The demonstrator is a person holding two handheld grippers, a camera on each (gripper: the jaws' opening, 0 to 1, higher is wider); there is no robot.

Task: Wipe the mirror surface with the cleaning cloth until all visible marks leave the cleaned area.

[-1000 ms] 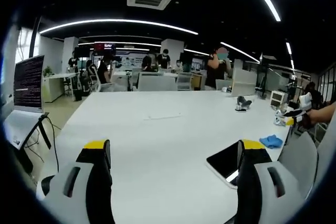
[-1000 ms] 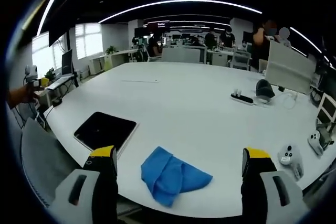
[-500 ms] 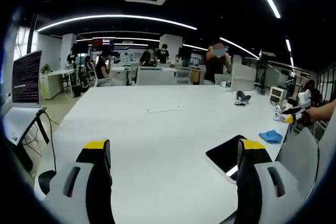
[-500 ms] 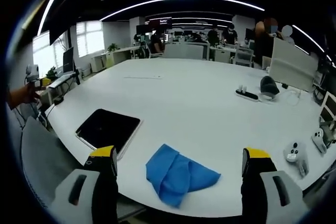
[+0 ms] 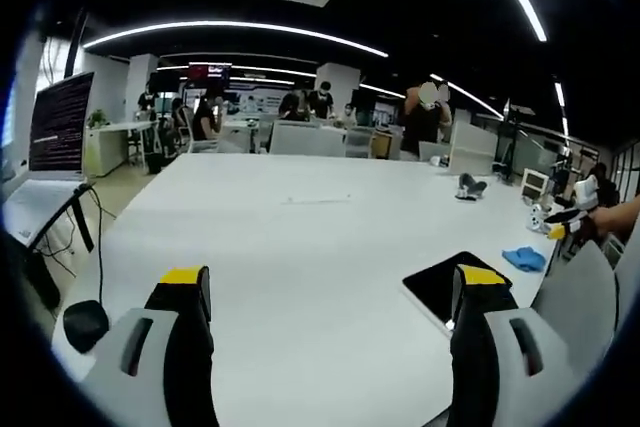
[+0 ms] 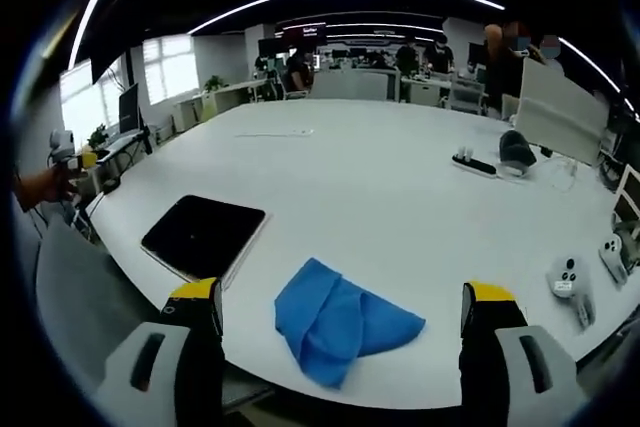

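1. The blue cleaning cloth (image 6: 340, 319) is seen crumpled on the white table (image 6: 370, 187), near its front edge.
2. The dark mirror (image 6: 203, 236) is laid flat just beside the cloth.
3. The right gripper (image 6: 340, 312) is held wide apart above the cloth, and nothing is pinched.
4. The left gripper (image 5: 325, 292) is spread too, with the mirror (image 5: 440, 287) by one jaw.

We count one blue cloth (image 6: 340, 321) at lower centre of the right gripper view, one dark mirror (image 6: 203, 236) at its lower left, two white controllers (image 6: 567, 277) at right, one white table (image 6: 380, 187).
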